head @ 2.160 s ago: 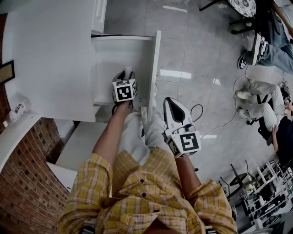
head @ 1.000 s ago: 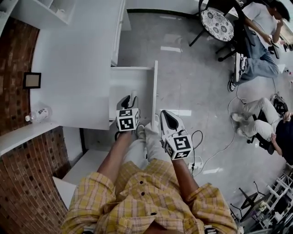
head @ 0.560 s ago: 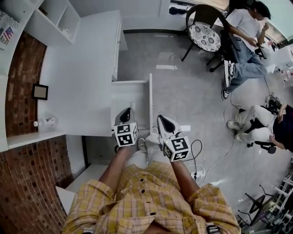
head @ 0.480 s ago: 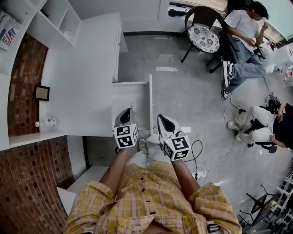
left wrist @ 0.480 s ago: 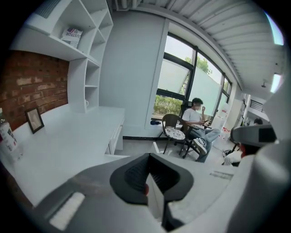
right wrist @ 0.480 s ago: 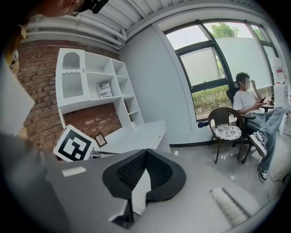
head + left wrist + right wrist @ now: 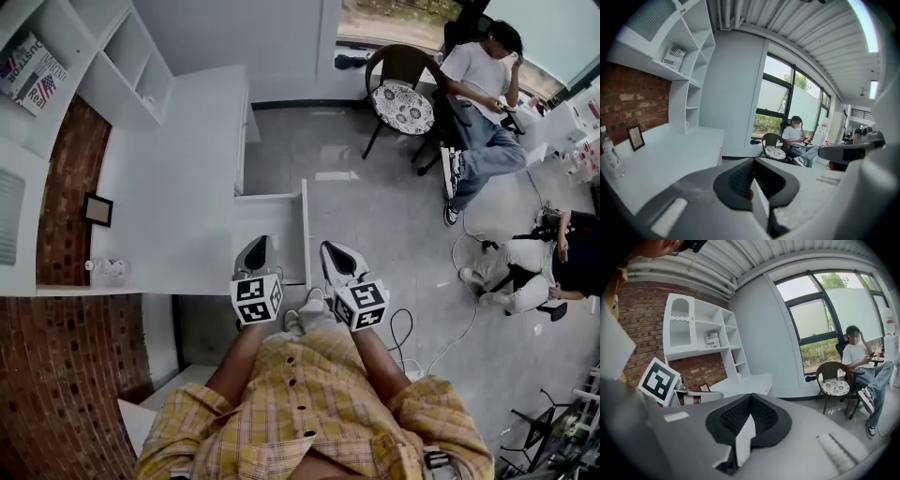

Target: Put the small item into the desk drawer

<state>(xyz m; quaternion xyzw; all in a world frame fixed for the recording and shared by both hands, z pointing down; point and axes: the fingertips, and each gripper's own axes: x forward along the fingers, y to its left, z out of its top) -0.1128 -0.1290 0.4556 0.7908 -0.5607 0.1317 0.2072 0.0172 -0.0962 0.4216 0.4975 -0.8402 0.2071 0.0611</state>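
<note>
White drawer (image 7: 268, 217) open beneath left jaws.

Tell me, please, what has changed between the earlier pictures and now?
The left gripper has come up out of the drawer and drawn back toward the person; the right gripper has lifted too. Both are shut, with nothing between them. The drawer stays open.
</note>
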